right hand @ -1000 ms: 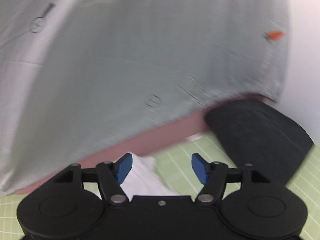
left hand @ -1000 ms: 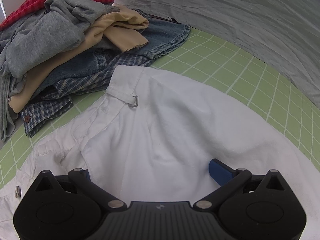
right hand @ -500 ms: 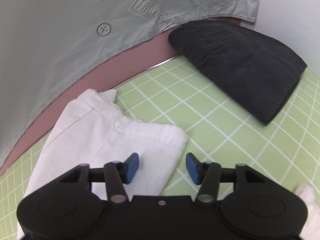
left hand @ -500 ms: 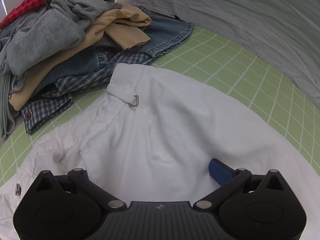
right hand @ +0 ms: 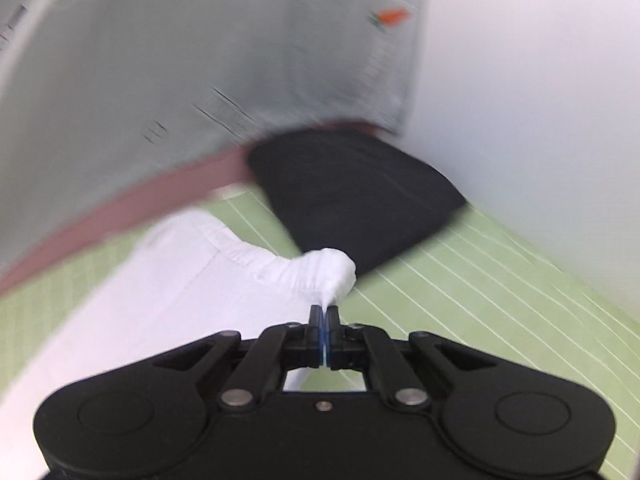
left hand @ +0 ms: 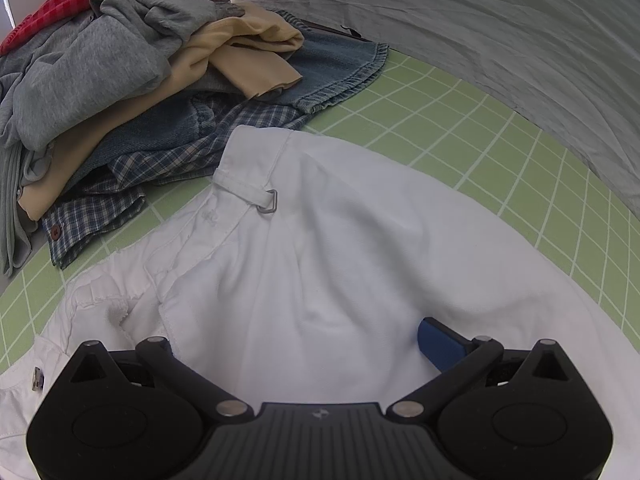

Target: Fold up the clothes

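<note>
White trousers (left hand: 320, 248) lie on the green grid mat (left hand: 480, 132), waistband toward the clothes pile. My left gripper (left hand: 296, 332) is open wide and rests over the trousers. Its right blue fingertip (left hand: 436, 340) shows against the cloth; the left one is hidden under a fold. In the right wrist view my right gripper (right hand: 324, 316) is shut on a bunched corner of the white trouser leg hem (right hand: 328, 270), which is lifted off the mat. The rest of the leg (right hand: 160, 280) trails to the left.
A pile of unfolded clothes (left hand: 120, 80) with grey, beige, denim, plaid and red items sits at the mat's left back. A folded black garment (right hand: 352, 192) lies just beyond the right gripper. Grey sheeting (left hand: 500, 32) hangs behind the mat.
My right gripper has closed on the trouser hem corner and lifted it; half a second ago it was open above the flat hem. My left gripper has stayed open on the trousers.
</note>
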`<action>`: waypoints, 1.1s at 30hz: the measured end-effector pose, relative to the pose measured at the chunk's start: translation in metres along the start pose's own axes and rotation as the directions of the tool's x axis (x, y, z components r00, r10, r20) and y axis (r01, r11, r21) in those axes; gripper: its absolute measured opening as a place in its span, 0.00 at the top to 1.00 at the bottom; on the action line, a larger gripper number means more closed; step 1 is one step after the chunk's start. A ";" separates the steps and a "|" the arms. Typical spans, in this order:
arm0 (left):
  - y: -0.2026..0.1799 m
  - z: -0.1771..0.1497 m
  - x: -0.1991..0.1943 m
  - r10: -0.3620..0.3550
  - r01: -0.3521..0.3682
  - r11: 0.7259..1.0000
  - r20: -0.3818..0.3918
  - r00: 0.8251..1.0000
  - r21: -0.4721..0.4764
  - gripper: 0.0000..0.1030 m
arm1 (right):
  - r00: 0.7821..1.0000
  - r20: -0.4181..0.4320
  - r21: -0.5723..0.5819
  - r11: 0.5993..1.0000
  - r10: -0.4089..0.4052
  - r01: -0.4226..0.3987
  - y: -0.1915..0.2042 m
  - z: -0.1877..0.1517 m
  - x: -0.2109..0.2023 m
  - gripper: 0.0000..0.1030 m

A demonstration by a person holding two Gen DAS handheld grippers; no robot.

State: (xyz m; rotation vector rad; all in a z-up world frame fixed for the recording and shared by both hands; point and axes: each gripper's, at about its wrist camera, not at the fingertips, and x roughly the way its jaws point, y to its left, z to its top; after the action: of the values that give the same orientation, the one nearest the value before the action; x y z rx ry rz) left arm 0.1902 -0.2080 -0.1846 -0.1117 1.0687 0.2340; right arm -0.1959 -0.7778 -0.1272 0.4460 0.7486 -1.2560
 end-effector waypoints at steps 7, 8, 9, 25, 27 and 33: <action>0.004 0.015 0.000 -0.028 0.027 0.999 -0.057 0.998 -0.019 0.00 | 0.994 -0.075 0.008 0.997 -0.081 0.081 -0.009 -0.024 0.014 0.49; 0.005 0.019 -0.004 -0.037 0.035 0.999 -0.044 0.998 -0.032 0.00 | 0.996 -0.041 0.012 0.997 -0.076 0.077 -0.005 -0.018 0.011 0.46; 0.005 0.022 -0.007 -0.045 0.044 0.998 -0.033 0.998 -0.047 0.00 | 0.998 -0.016 0.013 0.998 -0.060 0.060 -0.001 -0.010 0.011 0.45; -0.002 0.052 -0.031 -0.091 0.085 0.956 -0.006 0.996 -0.282 0.01 | 0.990 -0.028 -0.053 0.988 0.142 -0.143 0.099 0.063 0.089 0.22; -0.009 0.056 -0.026 -0.071 0.065 0.967 -0.015 0.997 -0.248 0.01 | 0.986 -0.043 -0.059 0.985 0.158 -0.160 0.111 0.069 0.100 0.21; -0.022 0.055 -0.008 -0.028 0.015 0.968 -0.051 0.998 -0.251 0.01 | 0.981 -0.079 -0.083 0.980 0.175 -0.181 0.133 0.075 0.122 0.21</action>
State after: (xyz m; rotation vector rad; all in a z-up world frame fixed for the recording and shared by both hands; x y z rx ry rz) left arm 0.2393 -0.2196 -0.1517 -0.3591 1.0875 0.3479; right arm -0.0339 -0.8752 -0.1757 0.4757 0.8043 -1.0390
